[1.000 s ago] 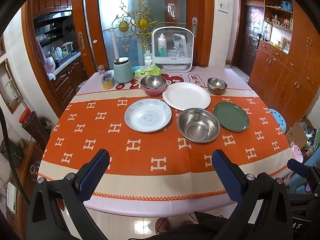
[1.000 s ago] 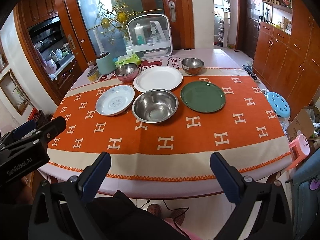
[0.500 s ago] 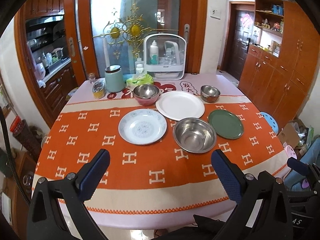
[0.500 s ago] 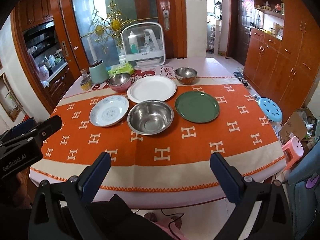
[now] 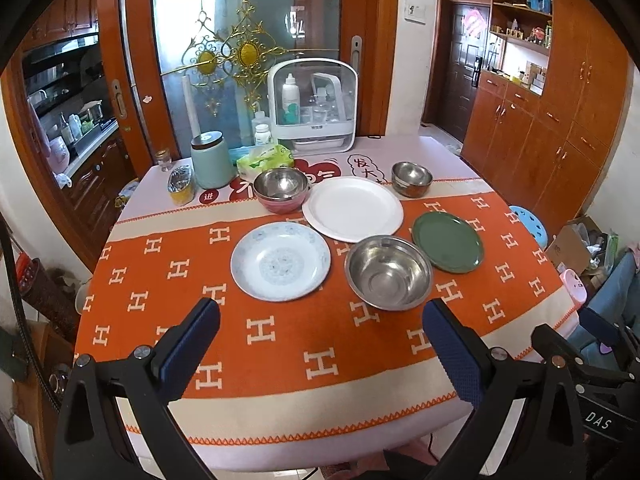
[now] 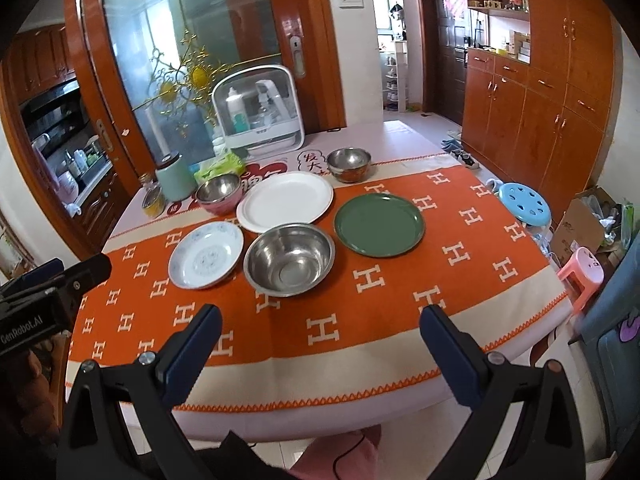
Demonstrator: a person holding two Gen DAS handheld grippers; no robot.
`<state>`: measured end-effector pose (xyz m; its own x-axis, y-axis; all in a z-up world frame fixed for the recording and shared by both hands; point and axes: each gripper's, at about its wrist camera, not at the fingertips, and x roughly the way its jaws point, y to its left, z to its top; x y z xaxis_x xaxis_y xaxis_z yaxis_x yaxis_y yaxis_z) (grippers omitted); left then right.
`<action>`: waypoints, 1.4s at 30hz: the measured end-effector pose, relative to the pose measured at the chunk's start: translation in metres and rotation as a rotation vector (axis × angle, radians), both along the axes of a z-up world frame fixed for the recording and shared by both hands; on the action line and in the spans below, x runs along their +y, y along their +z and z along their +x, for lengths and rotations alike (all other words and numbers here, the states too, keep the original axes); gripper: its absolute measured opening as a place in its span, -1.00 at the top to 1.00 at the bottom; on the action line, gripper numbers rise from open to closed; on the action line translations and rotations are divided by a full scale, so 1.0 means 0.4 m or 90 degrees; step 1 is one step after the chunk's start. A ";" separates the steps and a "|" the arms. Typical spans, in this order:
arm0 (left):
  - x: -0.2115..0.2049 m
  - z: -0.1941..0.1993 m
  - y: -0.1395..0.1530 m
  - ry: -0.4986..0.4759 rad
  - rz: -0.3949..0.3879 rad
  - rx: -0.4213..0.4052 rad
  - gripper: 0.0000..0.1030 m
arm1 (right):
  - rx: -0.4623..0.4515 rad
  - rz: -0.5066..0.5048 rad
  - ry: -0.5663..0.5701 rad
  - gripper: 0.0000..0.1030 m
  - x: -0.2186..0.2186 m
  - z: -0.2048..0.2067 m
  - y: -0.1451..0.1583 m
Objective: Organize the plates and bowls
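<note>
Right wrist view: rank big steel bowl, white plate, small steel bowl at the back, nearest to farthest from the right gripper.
From the right gripper:
1. Big steel bowl, centre of the cloth, nearest.
2. White plate, just behind that bowl.
3. Small steel bowl, back right, near the far edge.

Bare near strip of tablecloth (image 5: 280, 344), dishes crowded mid-table, large steel bowl (image 5: 389, 271) nearest, jars behind

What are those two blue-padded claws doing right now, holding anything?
Left gripper: open, holding nothing, above the orange patterned tablecloth.
Right gripper: open, holding nothing.
</note>
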<state>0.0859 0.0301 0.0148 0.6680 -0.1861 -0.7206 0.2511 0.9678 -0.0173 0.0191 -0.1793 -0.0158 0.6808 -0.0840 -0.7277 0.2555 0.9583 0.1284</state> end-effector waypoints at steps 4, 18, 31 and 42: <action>-0.012 0.053 0.008 0.001 0.005 0.017 -0.96 | -0.009 0.009 -0.004 -0.94 -0.028 0.034 0.009; -0.103 0.305 0.016 0.010 0.050 0.036 -0.95 | -0.057 0.007 0.030 -0.94 -0.161 0.253 0.026; -0.191 0.536 -0.031 0.052 0.058 0.063 -0.95 | -0.081 0.026 0.080 -0.94 -0.287 0.486 -0.024; -0.179 0.702 -0.147 0.086 0.014 0.107 -0.95 | -0.096 0.051 0.147 -0.94 -0.336 0.664 -0.123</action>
<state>0.3668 -0.0416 -0.0441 0.5562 -0.0857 -0.8267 0.1137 0.9932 -0.0265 0.2849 -0.3137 -0.0648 0.7764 0.1398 -0.6145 0.0037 0.9741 0.2263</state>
